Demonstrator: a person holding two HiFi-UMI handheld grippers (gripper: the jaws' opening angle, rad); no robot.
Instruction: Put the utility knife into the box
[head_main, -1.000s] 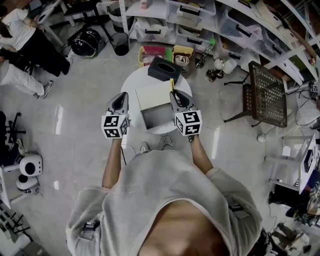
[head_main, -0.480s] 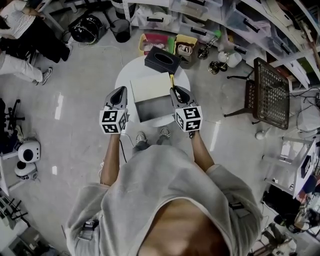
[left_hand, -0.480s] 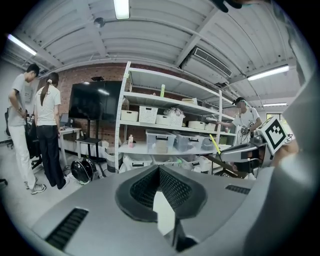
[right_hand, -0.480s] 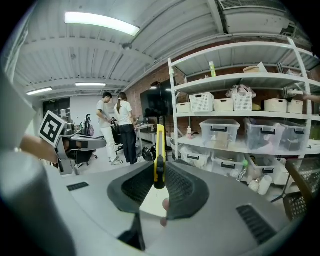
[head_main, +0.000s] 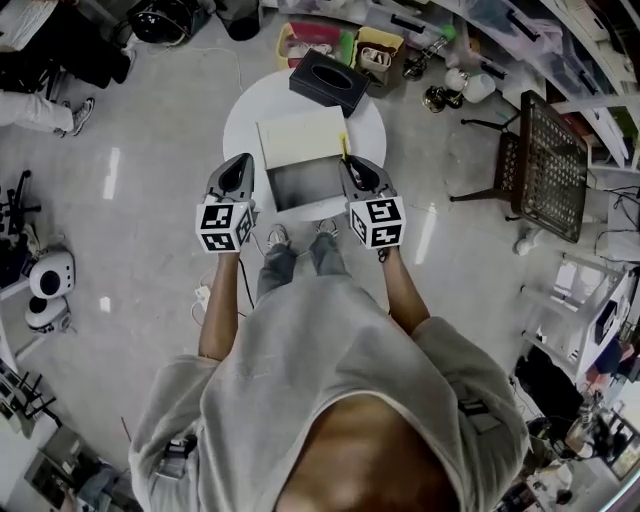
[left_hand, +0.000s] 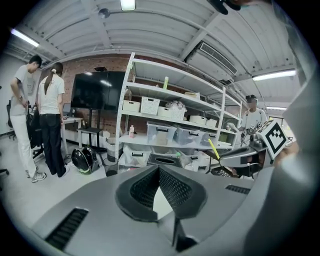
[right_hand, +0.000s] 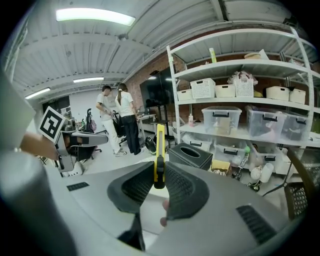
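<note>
Jaws of right gripper (right_hand: 159, 171) clench the utility knife (right_hand: 159, 142) beside the box (head_main: 305, 190); left gripper (left_hand: 159, 170) jaws closed, empty.

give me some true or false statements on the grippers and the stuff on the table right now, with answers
1. The right gripper is clamped on a yellow utility knife. True.
2. The left gripper grips the lid of the box. False: its jaws are together with nothing between them.
3. The box on the round table is open. True.
4. The utility knife lies inside the box. False: it is between the right gripper's jaws, sticking out past them, near the box's right side.
5. The black tissue box stands on the floor. False: it sits on the table, at the far edge beyond the box.
</note>
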